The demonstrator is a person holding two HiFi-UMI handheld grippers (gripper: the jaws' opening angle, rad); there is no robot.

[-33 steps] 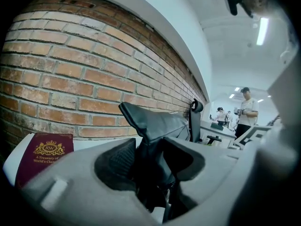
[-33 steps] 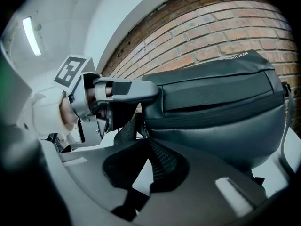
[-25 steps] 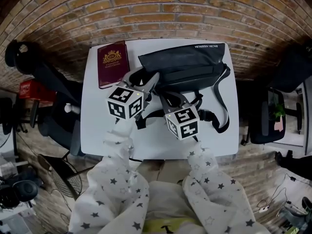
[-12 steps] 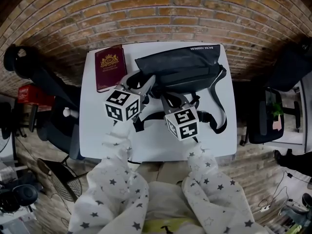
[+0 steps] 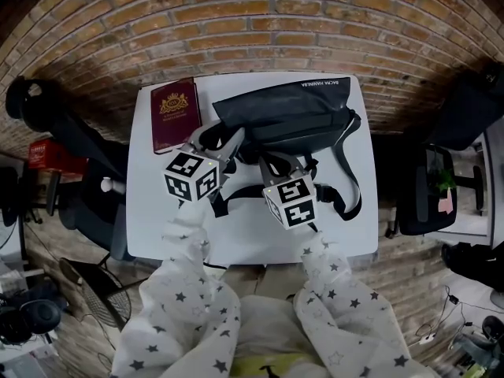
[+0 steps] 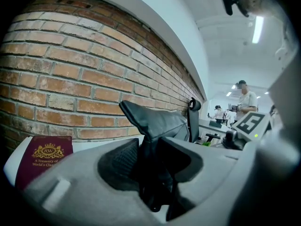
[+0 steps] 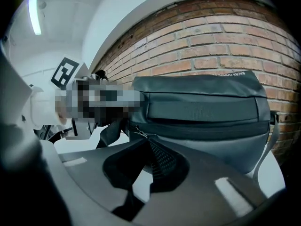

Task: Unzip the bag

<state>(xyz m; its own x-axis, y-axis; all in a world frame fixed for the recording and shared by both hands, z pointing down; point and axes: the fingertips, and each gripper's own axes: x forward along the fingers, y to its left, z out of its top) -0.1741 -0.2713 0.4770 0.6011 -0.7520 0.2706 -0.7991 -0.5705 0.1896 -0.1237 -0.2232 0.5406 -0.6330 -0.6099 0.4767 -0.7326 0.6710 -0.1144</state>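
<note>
1. Now the black bag (image 5: 291, 113) lies on the white table (image 5: 236, 235).
2. Left gripper (image 5: 222, 138), its jaws just closing, pinches the bag's end.
3. Right gripper (image 5: 285, 162) clamps the zipper pull (image 7: 136, 133).

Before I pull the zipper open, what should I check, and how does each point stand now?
1. Left gripper clamps one end of the bag; its jaws have just been closing onto the fabric: ok.
2. Right gripper shut at the zipper pull: ok.
3. Pull really caught between its jaws: cannot tell.
4. Red book apart from the bag: ok.
5. Strap clear of both grippers: cannot tell.
</note>
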